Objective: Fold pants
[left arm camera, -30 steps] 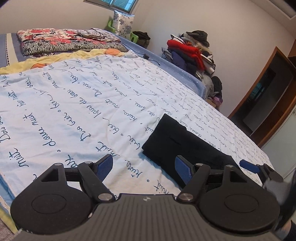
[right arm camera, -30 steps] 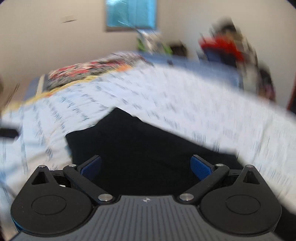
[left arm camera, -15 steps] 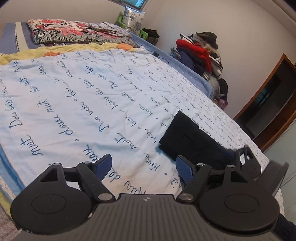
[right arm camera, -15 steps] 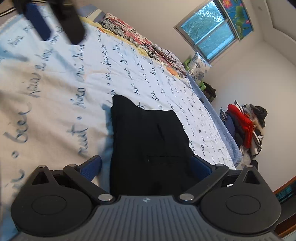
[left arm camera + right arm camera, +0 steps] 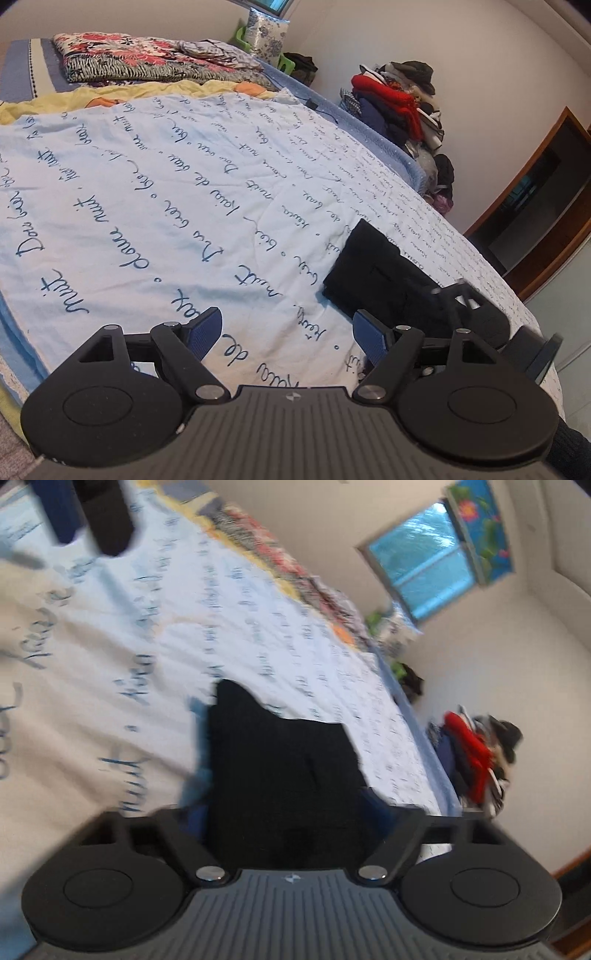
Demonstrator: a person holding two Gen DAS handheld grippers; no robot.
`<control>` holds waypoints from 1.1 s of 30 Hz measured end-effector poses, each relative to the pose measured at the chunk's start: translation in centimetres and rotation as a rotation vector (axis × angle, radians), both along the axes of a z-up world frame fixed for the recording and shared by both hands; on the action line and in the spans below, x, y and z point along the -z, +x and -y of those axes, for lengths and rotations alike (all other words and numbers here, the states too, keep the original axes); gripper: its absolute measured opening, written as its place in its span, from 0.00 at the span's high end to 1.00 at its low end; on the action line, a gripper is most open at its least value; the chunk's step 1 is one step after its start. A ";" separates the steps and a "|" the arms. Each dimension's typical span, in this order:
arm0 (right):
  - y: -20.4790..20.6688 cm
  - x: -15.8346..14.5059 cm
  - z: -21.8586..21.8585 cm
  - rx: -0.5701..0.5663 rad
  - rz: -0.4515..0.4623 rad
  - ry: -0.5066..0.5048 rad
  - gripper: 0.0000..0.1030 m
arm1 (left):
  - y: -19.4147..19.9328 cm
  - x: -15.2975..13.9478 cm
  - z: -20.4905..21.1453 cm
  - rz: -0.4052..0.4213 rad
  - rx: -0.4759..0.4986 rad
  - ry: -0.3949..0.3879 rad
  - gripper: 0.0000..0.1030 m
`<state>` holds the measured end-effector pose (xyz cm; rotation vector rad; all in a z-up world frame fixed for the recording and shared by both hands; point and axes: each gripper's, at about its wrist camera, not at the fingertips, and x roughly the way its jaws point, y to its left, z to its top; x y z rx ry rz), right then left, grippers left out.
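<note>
Black pants (image 5: 284,775) lie folded compact near the bed's (image 5: 147,192) right edge. Right tool (image 5: 284,812) has just been closing around them; contact unclear. Left tool (image 5: 286,328) wide, empty.

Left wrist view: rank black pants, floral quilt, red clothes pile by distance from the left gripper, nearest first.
From the left gripper:
1. Black pants, folded, just ahead to the right.
2. Red clothes pile, far right, beyond the bed's edge, by the wall.
3. Floral quilt, far left, at the bed's head.
Two and three are close.

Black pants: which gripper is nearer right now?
Right. The right gripper has the black pants between its closing jaws; the left gripper hovers open over the sheet beside them.
</note>
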<state>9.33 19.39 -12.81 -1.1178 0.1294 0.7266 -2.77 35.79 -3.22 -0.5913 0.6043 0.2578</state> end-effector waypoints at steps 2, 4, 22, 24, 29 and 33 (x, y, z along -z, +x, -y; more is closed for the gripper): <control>-0.2 0.5 -0.5 -0.022 -0.017 -0.039 0.62 | 0.1 -0.1 0.2 0.002 0.005 0.002 0.22; -0.3 0.6 -0.9 -0.024 -0.029 -0.051 0.70 | 0.1 -0.1 0.3 -0.001 0.004 0.000 0.22; 3.8 -6.3 4.0 0.129 -0.305 0.437 0.80 | 16.9 4.0 -3.0 0.003 0.175 -0.706 0.15; 3.6 -5.9 3.8 0.120 -0.298 0.422 0.80 | 19.6 4.8 -2.3 -0.095 0.213 -0.706 0.15; 3.8 -5.2 3.6 0.126 -0.335 0.428 0.80 | 23.7 5.3 -0.5 -0.247 0.228 -0.461 0.60; 3.3 -4.3 3.1 0.164 -0.361 0.398 0.80 | 24.5 4.2 1.4 -0.278 0.294 -0.278 0.80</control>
